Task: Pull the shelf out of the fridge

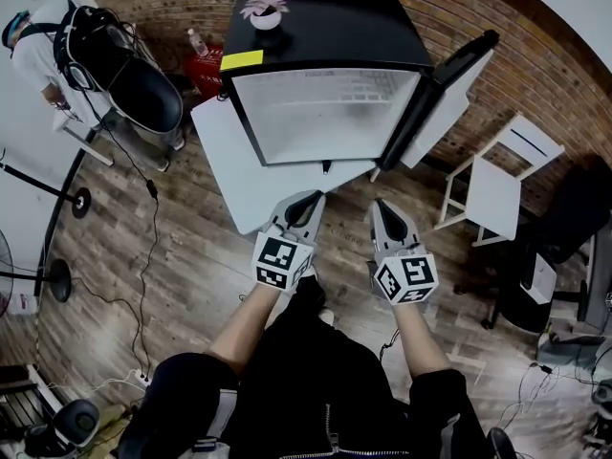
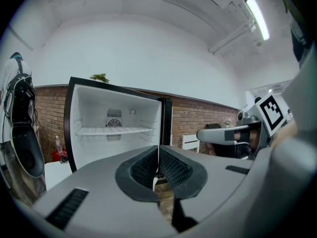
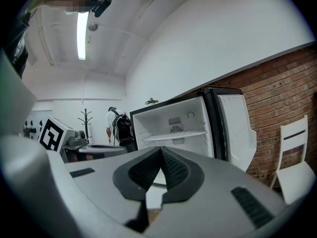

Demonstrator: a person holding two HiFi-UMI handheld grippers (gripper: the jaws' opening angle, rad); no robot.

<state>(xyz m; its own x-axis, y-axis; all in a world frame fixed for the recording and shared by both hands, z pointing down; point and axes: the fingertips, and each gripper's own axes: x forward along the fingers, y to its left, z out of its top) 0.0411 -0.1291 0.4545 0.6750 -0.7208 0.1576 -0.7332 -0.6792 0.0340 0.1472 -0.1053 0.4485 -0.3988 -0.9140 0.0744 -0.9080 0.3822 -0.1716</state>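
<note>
Outer shell of fridge [image 1: 325, 27] is black and smooth, with a slight sheen on top; the liner is white, smooth plastic by the look. shelf [image 2: 115, 130] is pale and smooth, material unclear. left gripper [image 2: 158, 150] and right gripper [image 3: 161, 151] have matt grey plastic bodies; the black pads [image 2: 174, 168] are finely ribbed and rubbery. wall [image 1: 535, 55] is rough red brick. floor [image 1: 172, 247] is matt wood-grain plank.

One open fridge [image 1: 325, 27] with one shelf [image 2: 115, 130]; on top of it, one potted plant [image 1: 265, 10] and one yellow note [image 1: 241, 60]. Two grippers face the fridge, the left gripper [image 1: 308, 199] and the right gripper [image 1: 382, 207]. One white chair [image 1: 492, 194] stands right of it, and one bottle [image 1: 197, 42] and one person [image 1: 38, 51] left of it.
</note>
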